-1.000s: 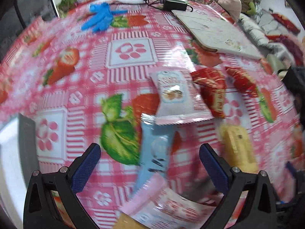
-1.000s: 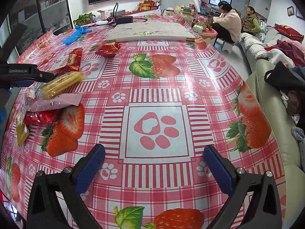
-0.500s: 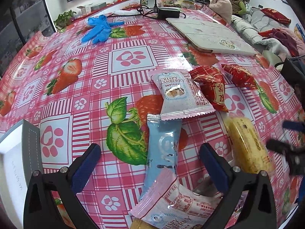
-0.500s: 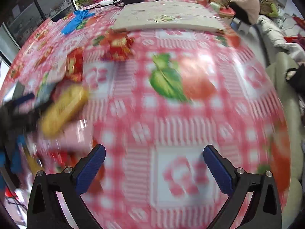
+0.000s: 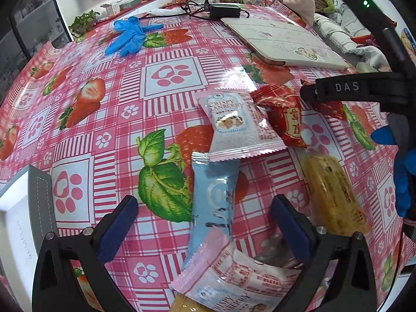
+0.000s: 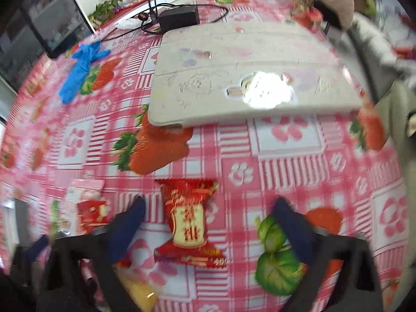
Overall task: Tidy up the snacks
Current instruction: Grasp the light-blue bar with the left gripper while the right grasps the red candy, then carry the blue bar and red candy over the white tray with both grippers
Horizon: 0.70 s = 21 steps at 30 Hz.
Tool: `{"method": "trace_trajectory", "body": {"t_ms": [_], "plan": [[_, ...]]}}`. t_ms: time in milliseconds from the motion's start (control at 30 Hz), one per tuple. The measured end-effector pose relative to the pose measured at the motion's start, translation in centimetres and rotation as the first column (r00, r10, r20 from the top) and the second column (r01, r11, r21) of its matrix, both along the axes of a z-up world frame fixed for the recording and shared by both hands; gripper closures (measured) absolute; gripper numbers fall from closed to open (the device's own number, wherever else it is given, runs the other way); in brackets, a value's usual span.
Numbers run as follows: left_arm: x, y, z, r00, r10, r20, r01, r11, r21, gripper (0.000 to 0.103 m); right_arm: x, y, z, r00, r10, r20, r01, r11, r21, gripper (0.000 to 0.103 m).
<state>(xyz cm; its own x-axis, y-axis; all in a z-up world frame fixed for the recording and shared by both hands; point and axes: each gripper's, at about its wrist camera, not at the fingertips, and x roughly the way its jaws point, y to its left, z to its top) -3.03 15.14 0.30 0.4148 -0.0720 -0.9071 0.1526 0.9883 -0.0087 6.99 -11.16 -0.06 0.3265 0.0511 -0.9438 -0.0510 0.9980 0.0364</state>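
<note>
**Right gripper closing over a red packet; left gripper poised above the blue one**

The right gripper (image 6: 208, 223) points steeply down at the table with a red snack packet (image 6: 189, 221) lying flat between its blue pads; the jaws are closing, but the pads stand clear of the wrapper on both sides. A yellow packet (image 6: 137, 293) sits just beside its left finger. The left gripper (image 5: 202, 221) is wide, its jaws drawing in slightly, with a light-blue snack packet (image 5: 215, 197) on the tablecloth (image 5: 117, 98) between the fingers, untouched. A pink-and-white cranberry packet (image 5: 239, 124) overlaps the blue packet's far end, and another red packet (image 5: 283, 114) lies against the cranberry one.

A second ago the right gripper faced open tablecloth, with the snacks far off to its left; now it hangs over the pile, and its black frame fills the right edge of the left wrist view. The left gripper has stayed put.
</note>
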Motion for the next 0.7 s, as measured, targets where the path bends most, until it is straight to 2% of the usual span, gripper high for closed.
{"method": "trace_trajectory", "body": {"t_ms": [33,67,100,133,200,267,300,400,500,700], "plan": [[-0.1,-0.1,0.1,1.000,-0.008,0.002,0.008,1.000,-0.001,0.011,-0.3,0.3,0.3,0.999,0.029,0.023,-0.028,0.999,-0.022,0.060],[-0.3,-0.3,0.3,1.000,-0.017,0.003,0.017,1.000,-0.002,0.015,-0.8,0.4,0.6,0.998,0.054,0.029,-0.054,0.998,-0.011,0.061],[-0.6,-0.6,0.5,0.999,-0.034,0.007,0.034,0.999,-0.010,0.027,-1.5,0.2,0.8,0.998,0.063,0.021,-0.063,0.998,-0.013,0.061],[-0.9,-0.8,0.8,0.999,-0.046,0.013,0.046,0.999,-0.011,0.049,-1.9,0.1,0.9,0.998,0.067,0.022,-0.067,0.998,-0.004,0.061],[-1.3,-1.0,1.2,0.997,-0.070,0.016,0.070,0.997,-0.022,0.076,-3.4,-0.6,1.1,0.998,0.059,0.028,-0.059,0.998,0.021,0.062],[-1.6,-0.5,1.6,0.998,-0.068,-0.004,0.067,0.994,-0.084,0.077,-5.0,-1.8,1.6,0.999,0.042,0.026,-0.044,0.994,0.104,0.062],[-1.8,0.2,2.0,0.999,-0.051,0.003,0.051,0.990,-0.130,0.078,-5.5,-2.4,1.9,0.999,0.031,0.024,-0.034,0.989,0.142,0.062],[-2.6,1.5,3.6,0.999,-0.012,0.050,0.022,0.981,-0.195,0.078,-8.4,-4.5,3.4,0.999,-0.001,0.038,-0.008,0.973,0.229,0.062],[-3.5,2.3,5.3,0.996,0.011,0.083,0.009,0.973,-0.231,0.078,-9.3,-4.6,4.5,0.999,-0.009,0.049,-0.003,0.967,0.254,0.061],[-5.8,3.3,7.4,0.993,0.018,0.115,0.010,0.972,-0.236,0.078,-11.5,-4.6,5.4,0.998,-0.010,0.062,-0.007,0.962,0.274,0.061]]}}
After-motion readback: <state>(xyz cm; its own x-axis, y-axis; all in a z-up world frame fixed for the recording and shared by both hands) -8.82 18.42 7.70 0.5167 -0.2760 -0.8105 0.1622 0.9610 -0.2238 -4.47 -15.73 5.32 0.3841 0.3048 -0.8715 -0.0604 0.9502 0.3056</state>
